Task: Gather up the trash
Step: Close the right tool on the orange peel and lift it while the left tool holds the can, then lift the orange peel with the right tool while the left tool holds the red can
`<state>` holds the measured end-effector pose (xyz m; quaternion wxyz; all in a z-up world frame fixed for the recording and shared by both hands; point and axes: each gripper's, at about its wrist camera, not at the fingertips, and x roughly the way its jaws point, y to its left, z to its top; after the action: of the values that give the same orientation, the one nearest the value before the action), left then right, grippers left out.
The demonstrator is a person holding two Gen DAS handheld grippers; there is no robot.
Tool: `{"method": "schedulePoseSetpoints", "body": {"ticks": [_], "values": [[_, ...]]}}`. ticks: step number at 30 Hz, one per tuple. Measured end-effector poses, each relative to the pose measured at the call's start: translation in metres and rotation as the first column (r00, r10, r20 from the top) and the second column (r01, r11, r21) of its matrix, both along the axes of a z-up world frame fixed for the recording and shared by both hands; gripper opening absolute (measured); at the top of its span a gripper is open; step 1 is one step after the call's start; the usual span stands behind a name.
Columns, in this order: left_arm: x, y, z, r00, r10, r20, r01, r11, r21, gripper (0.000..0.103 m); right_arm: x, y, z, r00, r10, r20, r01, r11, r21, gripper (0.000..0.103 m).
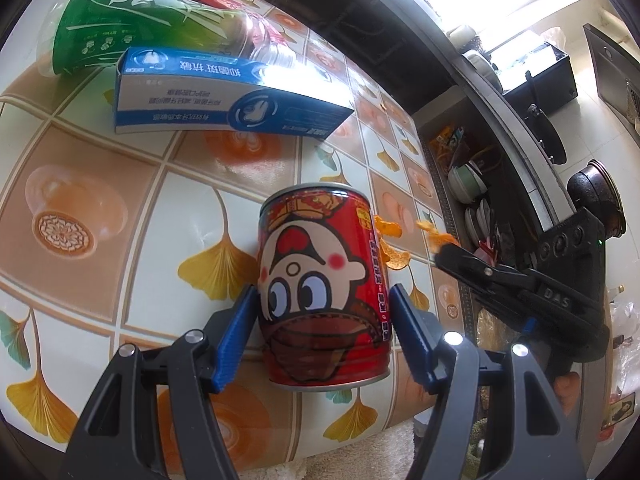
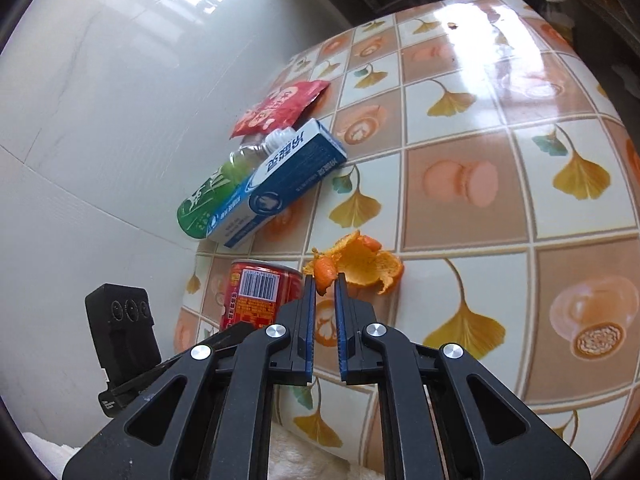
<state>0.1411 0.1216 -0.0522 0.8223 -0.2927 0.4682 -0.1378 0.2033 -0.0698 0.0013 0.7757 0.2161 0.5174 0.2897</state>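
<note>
left gripper [image 1: 322, 334] wide around upright red can [image 1: 322, 292] on table [image 1: 120, 208], pads not touching | right gripper [image 2: 325, 284] narrow, pinching orange peel [image 2: 324, 274] by its tip | risk: peel might slip; uneven closing could topple can

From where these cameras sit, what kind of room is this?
Most likely a home kitchen or dining corner. The table wears a patterned oilcloth, stacked bowls and plates fill a rack beside it, and a dark countertop runs past under a window.
</note>
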Motion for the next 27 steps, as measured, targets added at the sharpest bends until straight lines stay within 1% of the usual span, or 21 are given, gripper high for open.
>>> {"method": "schedulePoseSetpoints", "body": {"ticks": [1, 3, 5, 7, 9, 11, 14, 17, 19, 23, 27], "values": [[0.000, 0.000, 0.000, 1.000, 0.000, 0.000, 0.000, 1.000, -0.001, 0.065, 0.002, 0.004, -0.004, 1.000, 0.000, -0.008, 0.000, 1.000, -0.021, 0.014], [0.000, 0.001, 0.000, 1.000, 0.000, -0.001, 0.000, 1.000, -0.002, 0.065, 0.009, 0.011, -0.015, 1.000, 0.018, -0.019, -0.019, 0.998, -0.067, 0.026], [0.000, 0.001, 0.000, 1.000, -0.001, -0.001, 0.001, 1.000, -0.001, 0.065, 0.012, 0.013, -0.023, 0.999, 0.011, -0.031, -0.015, 0.994, -0.107, 0.028], [0.000, 0.001, 0.000, 1.000, -0.001, -0.002, 0.001, 1.000, -0.003, 0.065, 0.011, 0.009, -0.026, 0.999, 0.010, -0.033, -0.013, 0.994, -0.109, 0.030], [0.000, 0.002, -0.001, 1.000, -0.002, -0.003, 0.002, 1.000, -0.005, 0.065, 0.009, 0.005, -0.022, 1.000, 0.002, -0.021, -0.005, 0.994, -0.106, 0.036], [0.000, 0.002, -0.001, 1.000, -0.003, -0.002, 0.003, 1.000, -0.003, 0.065, 0.007, 0.001, -0.017, 1.000, -0.008, -0.002, 0.008, 0.994, -0.108, 0.038], [0.000, 0.002, -0.001, 1.000, -0.003, -0.001, 0.003, 1.000, -0.003, 0.065, 0.007, -0.010, -0.010, 0.999, -0.040, 0.013, 0.041, 0.996, -0.075, 0.038], [0.000, 0.002, -0.001, 1.000, -0.003, -0.002, 0.003, 1.000, -0.007, 0.065, 0.010, -0.020, -0.012, 0.997, -0.081, 0.001, 0.081, 0.994, -0.078, 0.038], [0.000, 0.002, -0.001, 1.000, -0.002, -0.001, 0.002, 1.000, -0.010, 0.065, 0.013, -0.022, -0.019, 0.995, -0.094, -0.034, 0.092, 0.993, -0.073, 0.038], [0.000, 0.002, -0.001, 1.000, -0.001, 0.000, 0.001, 1.000, -0.011, 0.065, 0.018, -0.020, -0.038, 0.987, -0.101, -0.122, 0.098, 0.995, -0.032, 0.038], [0.000, 0.003, 0.000, 1.000, -0.002, 0.001, 0.002, 1.000, -0.011, 0.065, 0.023, -0.016, -0.045, 0.983, -0.102, -0.153, 0.105, 0.994, 0.017, 0.038]]}}
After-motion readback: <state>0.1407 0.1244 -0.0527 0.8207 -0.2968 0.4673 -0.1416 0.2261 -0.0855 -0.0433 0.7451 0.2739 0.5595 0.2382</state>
